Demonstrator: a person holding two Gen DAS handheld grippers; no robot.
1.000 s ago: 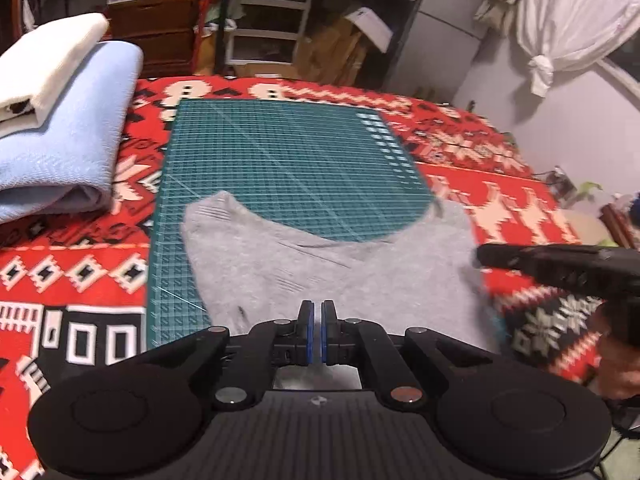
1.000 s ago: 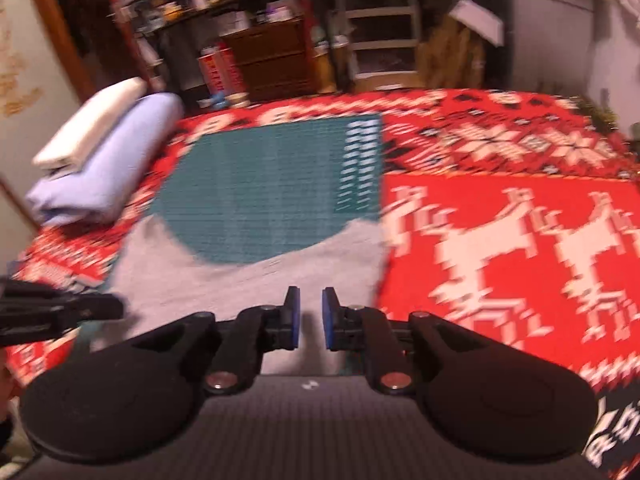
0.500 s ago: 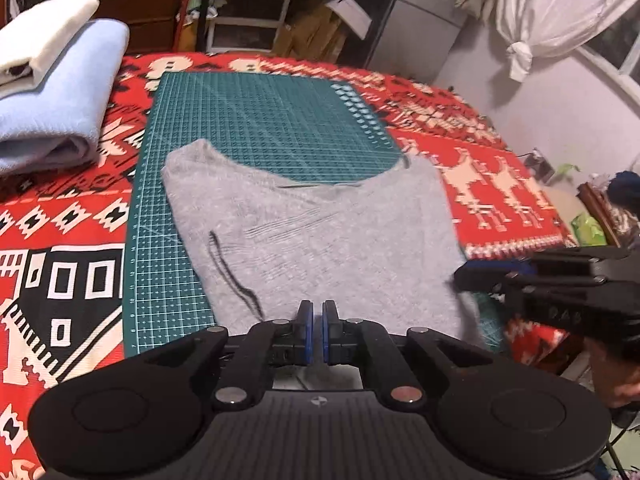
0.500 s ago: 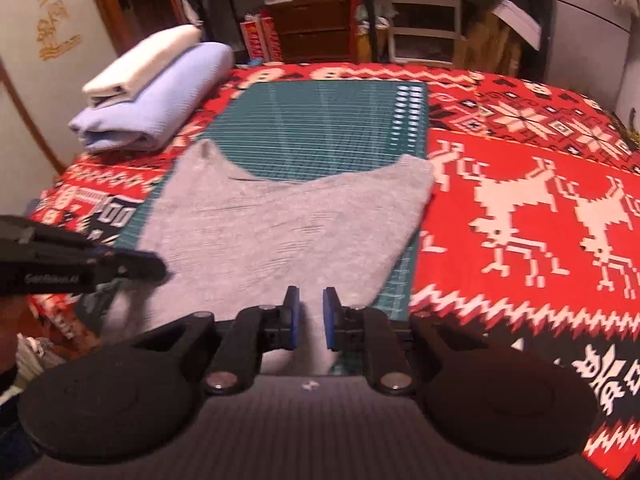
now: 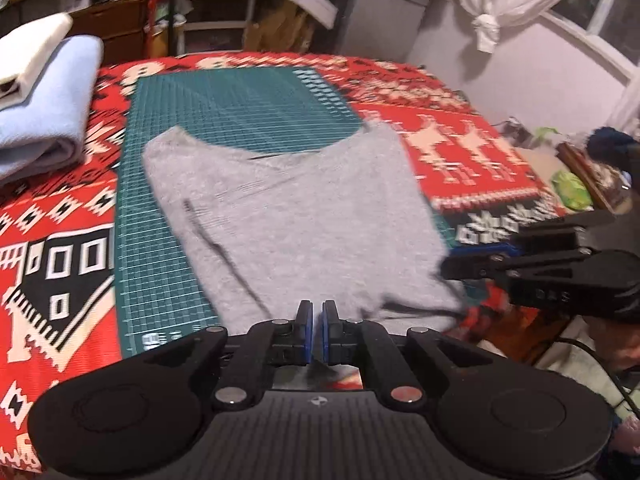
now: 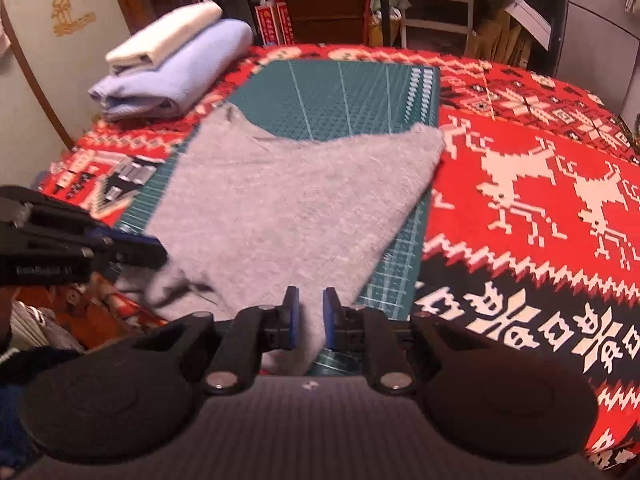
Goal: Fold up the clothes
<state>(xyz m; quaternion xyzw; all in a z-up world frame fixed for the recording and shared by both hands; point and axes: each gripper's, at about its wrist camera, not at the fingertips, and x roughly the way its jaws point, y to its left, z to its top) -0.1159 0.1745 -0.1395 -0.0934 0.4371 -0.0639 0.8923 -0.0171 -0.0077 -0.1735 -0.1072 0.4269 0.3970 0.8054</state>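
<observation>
grey garment point(image 5: 304, 216) flat on green cutting mat point(image 5: 240, 108); left gripper point(image 5: 314, 330) fingers pinch its near hem, right gripper point(image 6: 307, 322) fingers narrowly apart around the hem.

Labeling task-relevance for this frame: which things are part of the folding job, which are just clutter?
In play:
grey garment
green cutting mat
left gripper, pinching the garment's near edge
right gripper

Lying about:
folded blue blanket
folded white cloth
red patterned bedspread

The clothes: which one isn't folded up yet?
The grey garment, spread flat on the green mat. The blue one and the white one sit folded in a stack.
</observation>
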